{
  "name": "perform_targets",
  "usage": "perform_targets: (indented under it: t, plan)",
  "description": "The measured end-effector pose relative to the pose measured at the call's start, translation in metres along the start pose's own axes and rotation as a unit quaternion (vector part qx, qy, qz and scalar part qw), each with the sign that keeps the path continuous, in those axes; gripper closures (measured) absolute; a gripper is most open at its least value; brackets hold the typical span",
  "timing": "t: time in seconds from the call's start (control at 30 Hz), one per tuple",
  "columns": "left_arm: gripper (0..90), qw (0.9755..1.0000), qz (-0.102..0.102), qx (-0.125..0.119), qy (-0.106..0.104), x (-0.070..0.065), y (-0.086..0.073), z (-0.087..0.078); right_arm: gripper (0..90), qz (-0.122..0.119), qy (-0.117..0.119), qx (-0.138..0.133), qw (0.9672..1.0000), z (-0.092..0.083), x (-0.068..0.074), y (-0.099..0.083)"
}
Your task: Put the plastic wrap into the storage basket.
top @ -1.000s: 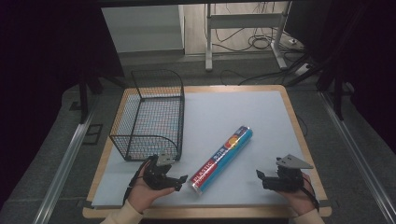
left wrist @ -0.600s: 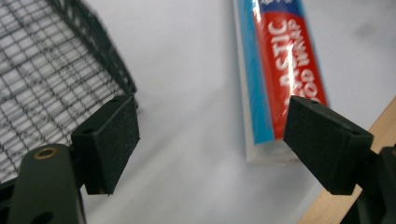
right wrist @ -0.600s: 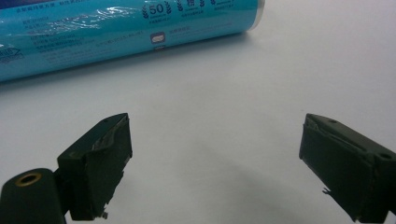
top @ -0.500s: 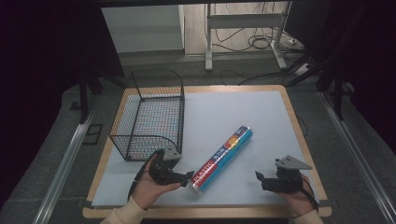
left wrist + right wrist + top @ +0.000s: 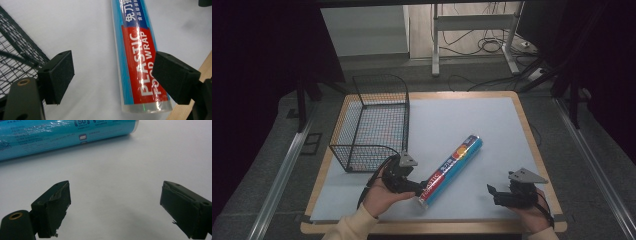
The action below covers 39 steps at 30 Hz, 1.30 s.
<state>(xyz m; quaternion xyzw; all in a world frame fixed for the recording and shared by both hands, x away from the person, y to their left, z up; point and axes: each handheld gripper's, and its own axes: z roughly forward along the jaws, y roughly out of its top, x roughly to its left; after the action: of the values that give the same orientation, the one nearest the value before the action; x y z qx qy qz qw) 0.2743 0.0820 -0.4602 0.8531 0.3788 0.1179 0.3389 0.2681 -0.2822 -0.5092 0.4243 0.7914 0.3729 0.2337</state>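
Note:
A long roll of plastic food wrap (image 5: 452,170), blue with a red label, lies diagonally on the pale mat (image 5: 472,120). My left gripper (image 5: 418,188) is open at the roll's near end. In the left gripper view the roll (image 5: 140,57) lies between the jaws, close to the right pad (image 5: 175,75), with a gap to the left one. My right gripper (image 5: 492,192) is open low over the mat, to the right of the roll and apart from it, with nothing between its jaws (image 5: 115,205). The roll (image 5: 62,132) crosses the top of the right gripper view.
A black wire basket (image 5: 377,78) stands at the table's left, just behind my left hand; its mesh (image 5: 15,50) is seen left of the left jaw. The wooden table edge (image 5: 197,72) runs close to the roll's near end.
My left gripper has moved right and closed in on the near end of the roll, which now lies between its open jaws. The right gripper has barely moved.

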Motion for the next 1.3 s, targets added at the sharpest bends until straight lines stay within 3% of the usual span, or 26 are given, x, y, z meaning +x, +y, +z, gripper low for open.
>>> perform_targets:
  t: [0.7, 0.93, 1.3]
  plan:
    - [16.7, 0.9996, 0.017, 0.019, -0.014, -0.008, 0.032, 0.018, 10.0, -0.004, -0.009, 0.001, 0.9999, -0.004, 0.001, -0.002]
    - [16.3, 0.9986, 0.034, 0.037, -0.018, -0.018, 0.047, 0.031, 10.0, -0.003, -0.010, -0.001, 0.9999, -0.004, 0.001, -0.001]
    - [15.8, 0.9977, 0.036, 0.054, -0.021, -0.023, 0.061, 0.051, 10.0, -0.002, -0.011, 0.003, 0.9999, -0.003, 0.000, -0.002]
